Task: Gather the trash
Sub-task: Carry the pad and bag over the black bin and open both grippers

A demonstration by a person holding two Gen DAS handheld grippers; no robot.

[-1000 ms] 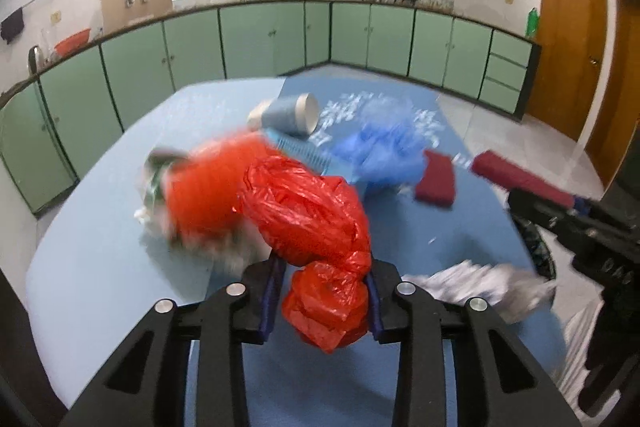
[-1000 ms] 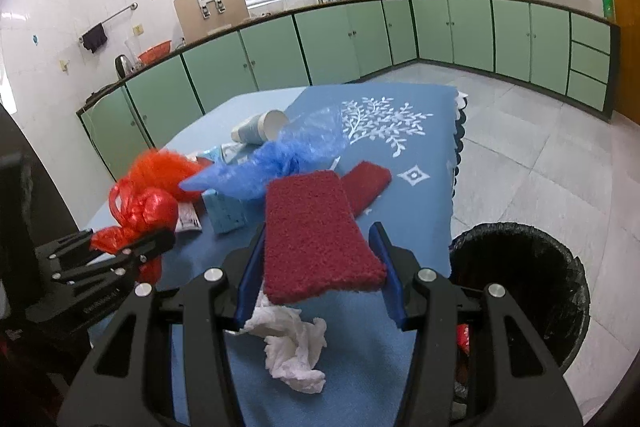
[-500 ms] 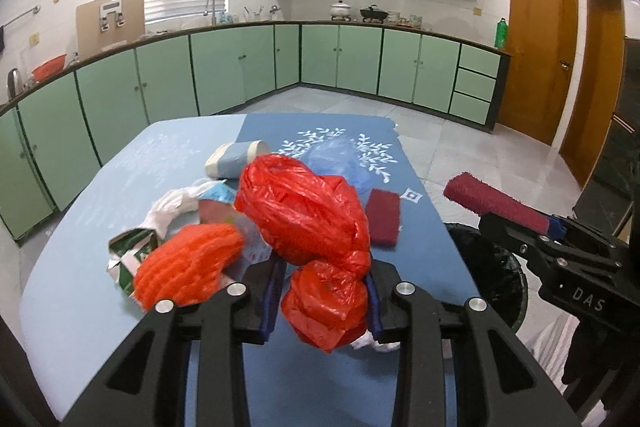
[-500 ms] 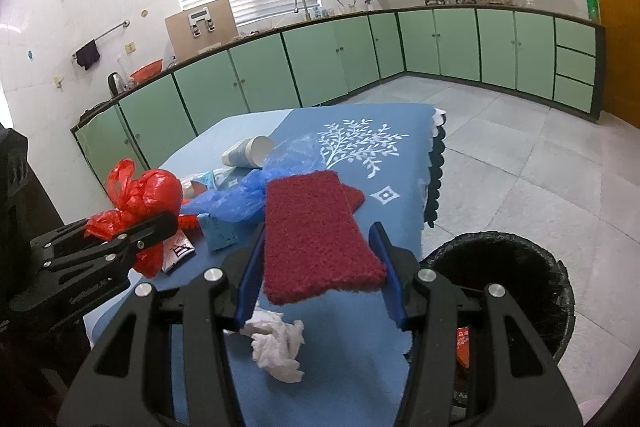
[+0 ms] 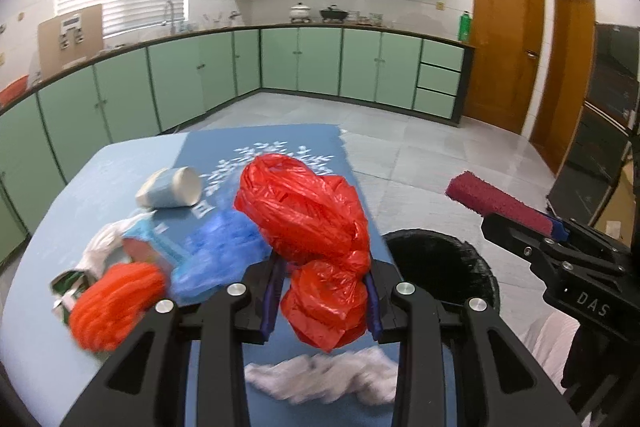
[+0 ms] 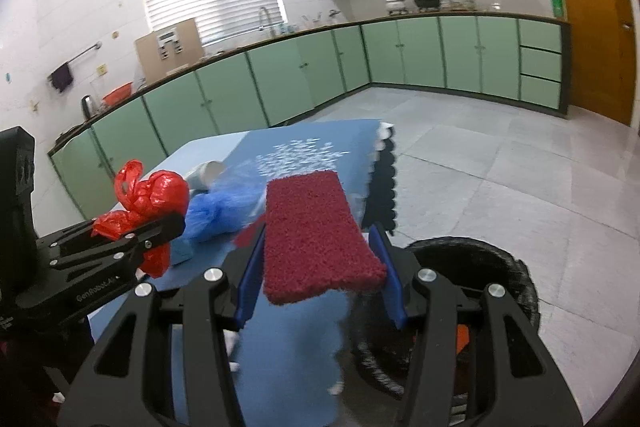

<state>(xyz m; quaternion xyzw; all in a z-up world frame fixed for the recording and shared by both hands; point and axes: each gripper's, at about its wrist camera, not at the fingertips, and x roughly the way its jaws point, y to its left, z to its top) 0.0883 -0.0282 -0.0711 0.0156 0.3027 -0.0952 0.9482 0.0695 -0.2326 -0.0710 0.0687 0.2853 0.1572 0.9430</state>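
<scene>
We've got L claw (image 5: 324, 301) pinching the red bag (image 5: 308, 227), R claw (image 6: 320, 281) clamping the maroon pad (image 6: 316, 239), both lifted off the table (image 5: 52, 227) near the bin (image 5: 440, 267) for dumping.

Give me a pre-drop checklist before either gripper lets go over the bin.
1. Left gripper clamped on the red plastic bag: ok.
2. Right gripper clamped on the maroon scrub pad: ok.
3. Black trash bin open, mouth unobstructed: ok.
4. Pad above the bin mouth: not ok; in the right wrist view it sits left of the rim, over the table's edge.
5. Bag above the bin mouth: not ok; it hangs over the blue tablecloth.
6. Room left inside the bin: cannot tell.
</scene>
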